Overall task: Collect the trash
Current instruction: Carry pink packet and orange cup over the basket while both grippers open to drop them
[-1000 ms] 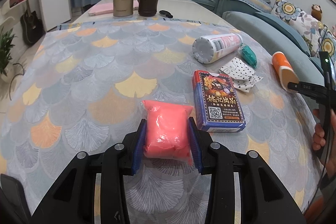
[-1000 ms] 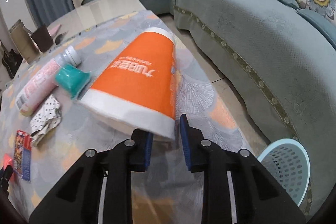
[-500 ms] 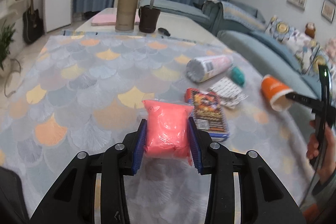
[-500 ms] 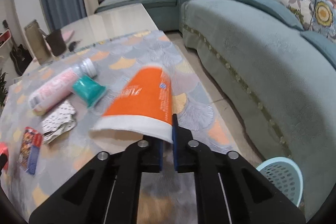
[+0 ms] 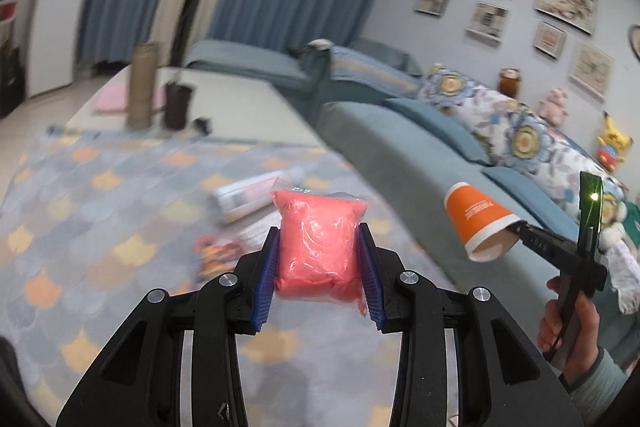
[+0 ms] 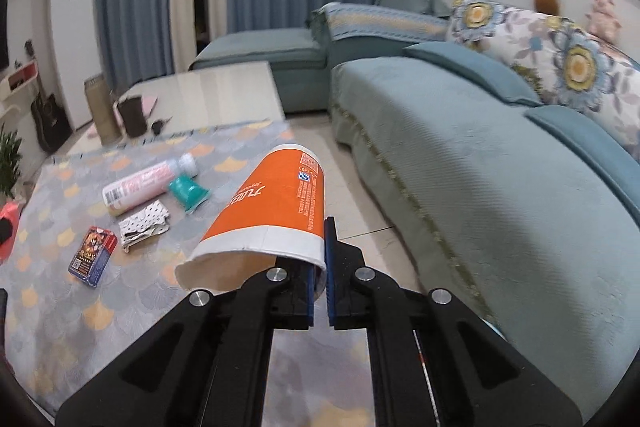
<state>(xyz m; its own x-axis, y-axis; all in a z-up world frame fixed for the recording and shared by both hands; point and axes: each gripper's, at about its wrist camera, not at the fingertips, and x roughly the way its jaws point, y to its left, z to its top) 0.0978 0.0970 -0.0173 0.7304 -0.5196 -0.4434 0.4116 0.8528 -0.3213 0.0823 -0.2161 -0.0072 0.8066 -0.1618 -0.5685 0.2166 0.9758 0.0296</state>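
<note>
My left gripper (image 5: 318, 267) is shut on a pink plastic bag (image 5: 320, 247), held in the air above the patterned tablecloth (image 5: 100, 227). My right gripper (image 6: 319, 267) is shut on the rim of an orange paper cup (image 6: 276, 211), which tilts up and away over the table's right edge. That cup (image 5: 476, 219) also shows at the right of the left wrist view, with a hand (image 5: 568, 323) below it. On the cloth lie a pink-white bottle (image 6: 140, 185), a teal piece (image 6: 188, 193), a crumpled dotted wrapper (image 6: 144, 227) and a card box (image 6: 93, 255).
A teal sofa (image 6: 480, 167) runs along the right, with tiled floor (image 6: 360, 211) between it and the table. At the table's far end stand a tall flask (image 6: 99, 111) and a dark mug (image 6: 132, 115). A guitar (image 6: 46, 119) leans at the far left.
Both grippers rose off the table with their loads. The right gripper's jaws closed on the cup's rim and lifted it. The left gripper kept its grip on the pink bag.
</note>
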